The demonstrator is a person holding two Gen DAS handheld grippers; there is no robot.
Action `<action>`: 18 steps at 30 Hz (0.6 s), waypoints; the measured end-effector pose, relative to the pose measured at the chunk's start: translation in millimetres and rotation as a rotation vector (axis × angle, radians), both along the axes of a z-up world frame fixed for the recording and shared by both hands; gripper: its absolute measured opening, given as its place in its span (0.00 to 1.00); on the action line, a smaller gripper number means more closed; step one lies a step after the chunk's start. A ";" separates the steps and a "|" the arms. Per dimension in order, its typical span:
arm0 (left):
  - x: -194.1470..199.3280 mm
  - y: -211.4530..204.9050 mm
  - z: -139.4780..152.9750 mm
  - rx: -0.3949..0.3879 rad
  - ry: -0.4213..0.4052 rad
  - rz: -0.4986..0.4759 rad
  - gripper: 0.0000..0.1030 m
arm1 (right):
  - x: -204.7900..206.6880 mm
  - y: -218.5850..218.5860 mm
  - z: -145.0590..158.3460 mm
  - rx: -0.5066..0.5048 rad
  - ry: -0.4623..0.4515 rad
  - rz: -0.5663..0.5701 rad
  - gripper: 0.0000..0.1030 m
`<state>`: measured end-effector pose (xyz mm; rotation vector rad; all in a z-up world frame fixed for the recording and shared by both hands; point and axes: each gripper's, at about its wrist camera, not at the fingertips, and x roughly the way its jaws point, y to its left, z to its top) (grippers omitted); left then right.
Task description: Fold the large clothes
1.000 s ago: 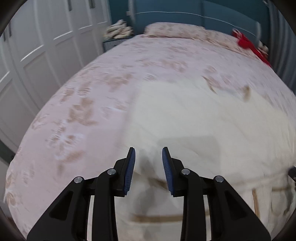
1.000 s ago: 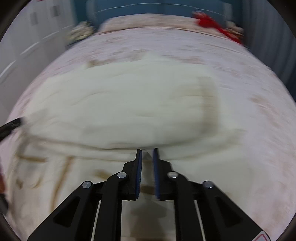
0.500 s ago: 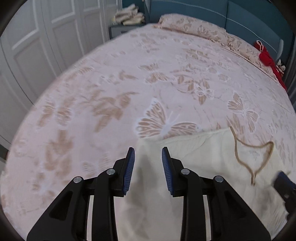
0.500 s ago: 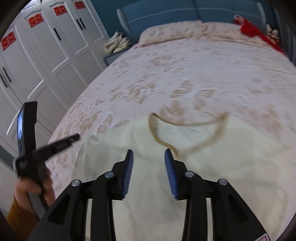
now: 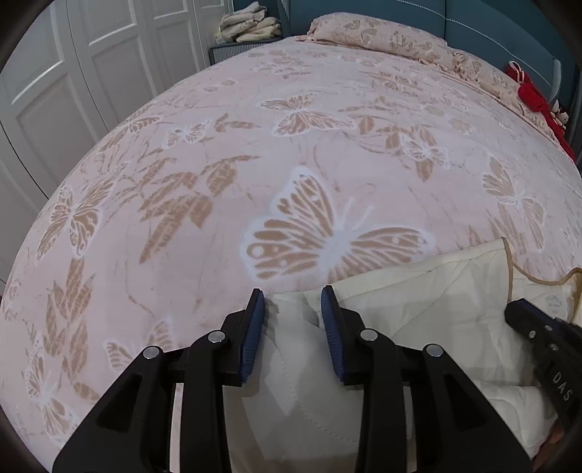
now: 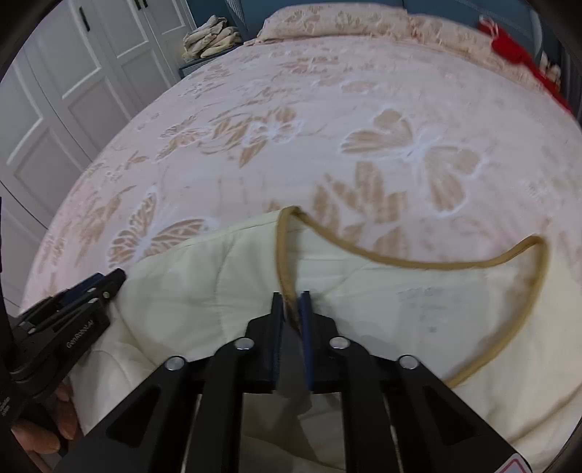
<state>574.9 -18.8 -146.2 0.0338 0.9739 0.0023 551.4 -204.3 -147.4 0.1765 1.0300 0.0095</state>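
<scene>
On the near end of the bed [image 5: 327, 152], a cream quilted garment [image 6: 382, 291] lies spread over the pink butterfly bedspread [image 6: 363, 120], with its tan-trimmed neckline [image 6: 418, 262] pointing toward the pillows. And the right gripper [image 6: 291, 309] is pinched down narrow right on that trim: the tan edging runs straight in between the two blue pads [image 6: 278, 327], and the cloth is caught there, just where the neckline's left side drops down. Over in the left wrist view, the left gripper [image 5: 293, 309] tells a different story, with its fingers set wide apart and nothing between them. It hovers over the garment's [image 5: 418, 291] left corner, blue pads [image 5: 254, 327] straddling a rumpled fold of cream fabric right at the edge where cloth meets bedspread; whether the tips touch the fabric, I cannot tell. From the right camera you can see that left gripper [image 6: 109, 282] poking in at the left edge, its tips at the garment's edge, a bare hand [image 6: 43, 418] wrapped round its handle below. From the left camera, the right gripper's black body [image 5: 545, 345] shows at the right edge, sitting on the fabric beside a small printed label [image 5: 553, 303]. Far back, a pillow [image 5: 382, 32] lies against the blue headboard [image 5: 491, 25], a red item [image 5: 531, 94] sits at the right, folded cloths [image 6: 211, 36] are stacked on a bedside stand, and white wardrobe doors [image 5: 72, 72] line the left.
</scene>
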 end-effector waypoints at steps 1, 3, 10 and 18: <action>-0.6 -1.2 -1.3 0.005 -0.012 0.000 0.31 | -0.8 -0.8 -1.9 -0.017 0.002 -0.003 0.05; -2.6 -2.9 -3.6 0.018 -0.035 0.002 0.31 | -1.6 1.1 -7.2 -0.045 -0.003 -0.005 0.05; -7.3 -5.7 -8.1 0.040 -0.092 0.005 0.31 | -7.4 21.4 -15.6 -0.216 -0.066 0.007 0.04; -9.6 -7.6 -7.6 0.054 -0.103 0.007 0.32 | -24.6 2.1 2.2 -0.166 -0.169 -0.095 0.04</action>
